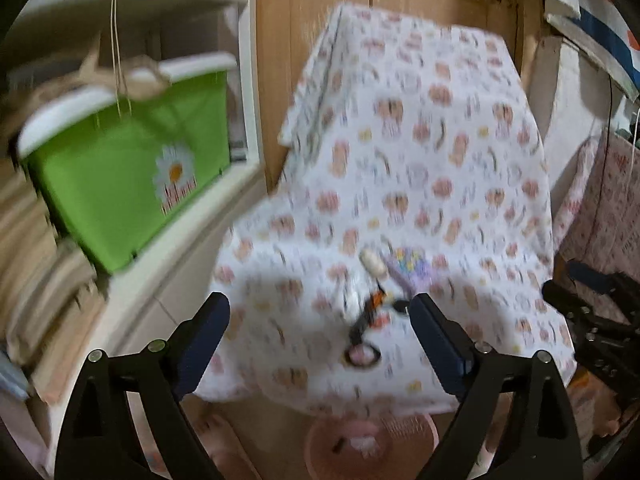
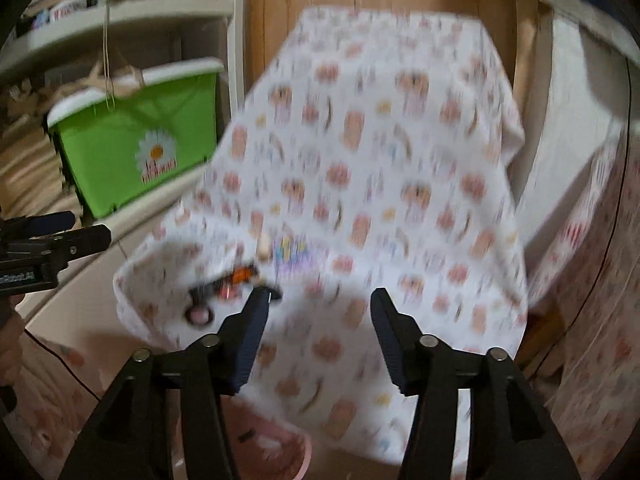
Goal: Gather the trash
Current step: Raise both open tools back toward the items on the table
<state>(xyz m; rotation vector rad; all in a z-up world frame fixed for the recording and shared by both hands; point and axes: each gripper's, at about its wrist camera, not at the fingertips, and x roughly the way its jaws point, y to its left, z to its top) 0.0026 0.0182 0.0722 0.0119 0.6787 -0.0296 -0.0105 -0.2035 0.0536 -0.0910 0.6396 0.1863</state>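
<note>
**Mia:** Is the trash all picked up?

**Sam:** Not yet, I think. The big table with the flowery cloth (image 1: 420, 152) fills the middle of the picture, and small things lie on it, low and near the middle. Way down at the bottom, under the table's edge, sits one pink trash bin (image 1: 370, 446). Some bits are inside it already. So part looks done and part is left.

**Mia:** How many things are on the table?

**Sam:** It is all blurry, so I can only guess. I count one purple wrapper (image 1: 412, 270), one little white lump (image 1: 373, 262) beside it, one pair of scissors with orange on them (image 1: 366, 322), and one small black thing (image 1: 400, 306). The scissors may not be trash at all.

**Mia:** What else is big?

**Sam:** One green box with a daisy (image 1: 132, 168), on the shelf at the upper left.

**Mia:** Are the grabbers holding anything?

**Sam:** No. The left gripper (image 1: 320, 332) is spread very wide, with nothing in it. The right gripper (image 2: 318, 332) is partly spread, with nothing in it either. Both sit at the bottom of their pictures, up above the table.
</note>
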